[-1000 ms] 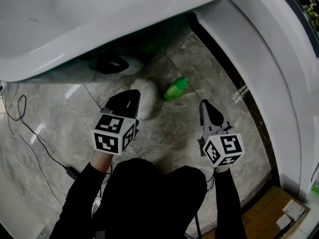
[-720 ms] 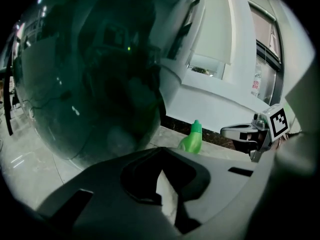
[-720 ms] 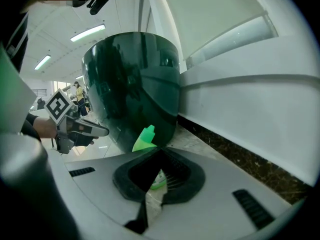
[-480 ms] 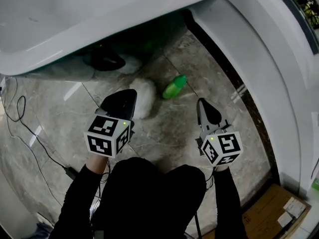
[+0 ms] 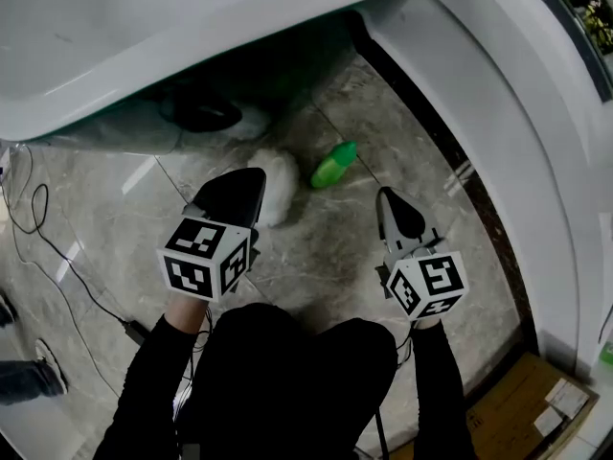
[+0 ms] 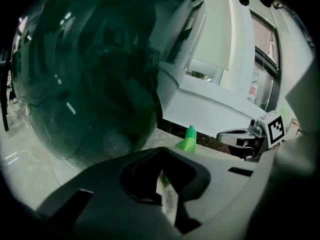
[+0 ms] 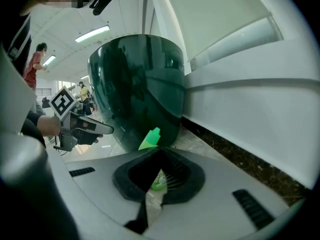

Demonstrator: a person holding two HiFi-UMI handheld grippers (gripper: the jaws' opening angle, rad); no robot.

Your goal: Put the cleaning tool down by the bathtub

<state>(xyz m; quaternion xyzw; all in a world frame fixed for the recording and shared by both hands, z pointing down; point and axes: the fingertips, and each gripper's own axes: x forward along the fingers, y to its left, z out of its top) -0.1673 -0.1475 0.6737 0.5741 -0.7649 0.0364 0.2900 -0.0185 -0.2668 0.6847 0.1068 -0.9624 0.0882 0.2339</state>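
Note:
A white fluffy cleaning pad (image 5: 278, 185) lies on the marble floor beside the bathtub (image 5: 192, 27), whose underside is dark green. Just to its right a green bottle (image 5: 334, 165) lies on its side. My left gripper (image 5: 253, 176) hovers over the pad's left edge, jaws shut and holding nothing. In the left gripper view the left gripper (image 6: 161, 152) points at the bottle (image 6: 189, 139) and the tub (image 6: 90, 74). The right gripper (image 5: 385, 195) is apart from the bottle, nearer to me, also shut and empty. In its own view the right gripper (image 7: 160, 151) has the bottle (image 7: 150, 139) beyond its tips.
A white raised wall (image 5: 498, 113) runs along the right. A black cable (image 5: 38, 220) trails over the floor at the left. A dark object (image 5: 201, 115) sits under the tub. A cardboard box (image 5: 517, 415) stands at the bottom right. Another person's feet (image 5: 24, 377) show at the left edge.
Both grippers have barely shifted, and the left cube has drifted slightly left. Someone's feet have come into view at the left edge. The pad and bottle lie still.

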